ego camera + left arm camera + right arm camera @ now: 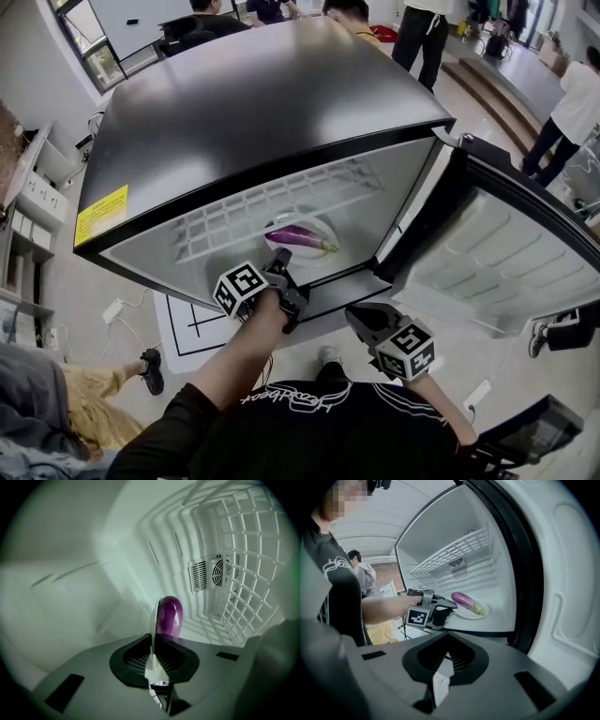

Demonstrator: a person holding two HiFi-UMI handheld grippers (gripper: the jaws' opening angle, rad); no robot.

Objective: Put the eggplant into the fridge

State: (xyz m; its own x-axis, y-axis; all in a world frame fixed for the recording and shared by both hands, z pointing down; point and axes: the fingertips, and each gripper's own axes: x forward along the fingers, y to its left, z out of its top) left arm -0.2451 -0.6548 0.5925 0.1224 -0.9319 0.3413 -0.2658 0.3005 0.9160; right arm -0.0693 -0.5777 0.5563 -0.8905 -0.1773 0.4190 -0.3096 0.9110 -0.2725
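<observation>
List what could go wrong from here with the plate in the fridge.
1. The left claw pinches only the rim of the plate; a tilt could roll the eggplant off.
2. The plate looks close to the front edge of the fridge floor; released there, it might slide out.

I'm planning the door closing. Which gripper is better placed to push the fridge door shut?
Right. The right gripper hangs outside the fridge beside the open door, jaws together and empty; the left gripper reaches in, clamped on the plate holding the eggplant.
</observation>
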